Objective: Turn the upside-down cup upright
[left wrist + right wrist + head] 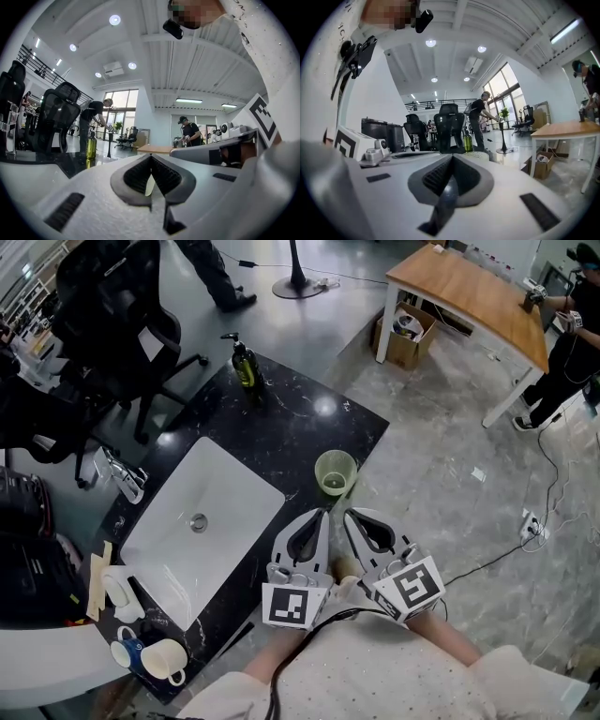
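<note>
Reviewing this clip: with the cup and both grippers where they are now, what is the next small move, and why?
Probably none on the cup: just lower both grippers to rest. The green cup stands mouth-up on the black counter. The left gripper and right gripper are both shut, empty and clear of it, so the turn looks done.

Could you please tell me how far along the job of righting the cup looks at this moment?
Done: the green cup stands on the black counter with its open mouth facing up. In hand: nothing; the left gripper and the right gripper are both shut and empty, just short of the cup. Left: apparently nothing.
</note>
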Tool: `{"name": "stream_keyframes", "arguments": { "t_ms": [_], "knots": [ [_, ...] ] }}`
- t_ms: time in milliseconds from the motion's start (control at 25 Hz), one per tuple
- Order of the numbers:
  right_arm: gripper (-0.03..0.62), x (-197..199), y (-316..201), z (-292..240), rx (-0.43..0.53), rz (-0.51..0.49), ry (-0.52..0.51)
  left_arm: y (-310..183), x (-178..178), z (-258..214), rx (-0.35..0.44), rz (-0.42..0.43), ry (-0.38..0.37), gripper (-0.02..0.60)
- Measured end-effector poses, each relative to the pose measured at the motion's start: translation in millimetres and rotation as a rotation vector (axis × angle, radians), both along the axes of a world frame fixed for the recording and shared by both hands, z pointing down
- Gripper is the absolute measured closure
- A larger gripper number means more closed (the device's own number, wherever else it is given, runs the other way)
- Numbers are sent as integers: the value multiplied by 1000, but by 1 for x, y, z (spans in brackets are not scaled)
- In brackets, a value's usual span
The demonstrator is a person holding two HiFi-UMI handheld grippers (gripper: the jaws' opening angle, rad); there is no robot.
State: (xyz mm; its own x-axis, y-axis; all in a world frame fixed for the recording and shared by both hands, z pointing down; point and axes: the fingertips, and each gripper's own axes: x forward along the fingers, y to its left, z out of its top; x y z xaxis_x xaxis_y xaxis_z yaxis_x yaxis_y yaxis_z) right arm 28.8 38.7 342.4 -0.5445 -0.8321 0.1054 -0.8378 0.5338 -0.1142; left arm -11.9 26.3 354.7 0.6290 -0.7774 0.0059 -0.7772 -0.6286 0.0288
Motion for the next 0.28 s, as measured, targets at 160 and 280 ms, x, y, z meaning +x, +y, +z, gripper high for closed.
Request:
{"name": "stream_keyframes", "arguments": {
  "t_ms": [160, 280],
  "knots": [
    [588, -3, 1, -2, 10, -17, 2, -4, -1, -7, -19, -19, 3, 574],
    [588, -5, 3, -4, 21, -25, 14, -5, -4, -8, 3, -25, -20, 574]
  ]
}}
